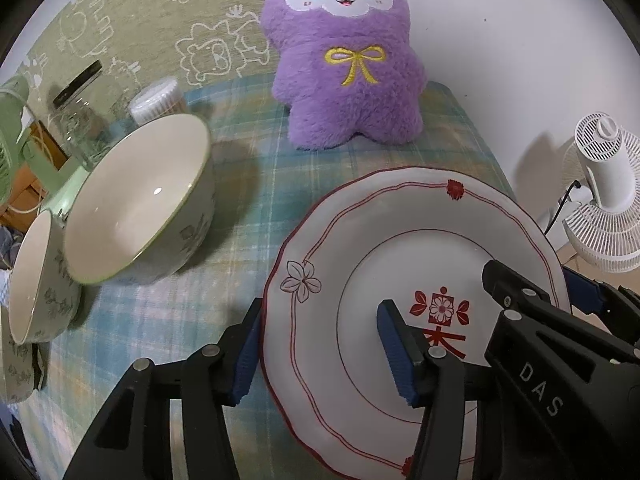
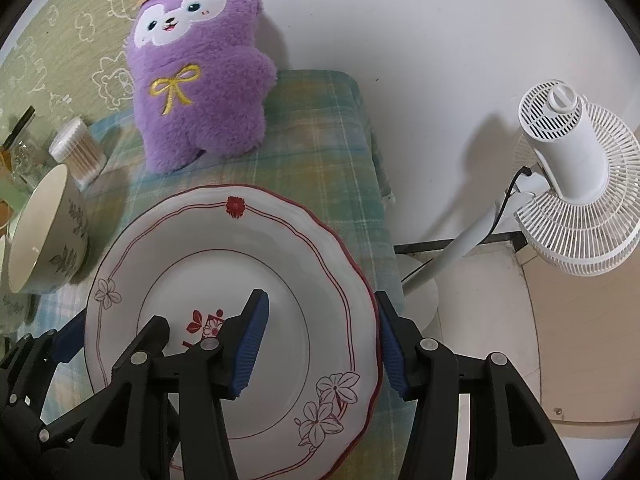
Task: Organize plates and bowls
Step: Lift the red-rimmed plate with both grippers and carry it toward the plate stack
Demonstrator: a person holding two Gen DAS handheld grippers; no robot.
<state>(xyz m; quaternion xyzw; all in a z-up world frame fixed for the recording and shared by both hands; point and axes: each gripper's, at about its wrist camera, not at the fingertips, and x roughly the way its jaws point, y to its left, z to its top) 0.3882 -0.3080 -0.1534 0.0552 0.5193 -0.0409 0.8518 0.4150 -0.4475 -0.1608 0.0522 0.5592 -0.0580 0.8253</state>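
The plate point(image 1: 360, 248), white with a red scalloped rim, lies on the plaid tablecloth point(image 1: 248, 184) in front of the purple plush toy point(image 1: 344, 60). The left gripper point(image 1: 324, 354) straddles the plate's left rim: one blue pad is outside the edge, the other over the plate's face. The right gripper point(image 2: 320, 346) straddles the right rim likewise. Both sets of jaws are partly closed around the rim; whether the pads actually press on it cannot be determined. A large bowl point(image 1: 140, 200) lies tilted to the plate's left, with a smaller bowl point(image 1: 36, 280) beside it. A white fan point(image 2: 576, 192) stands off the table to the right.
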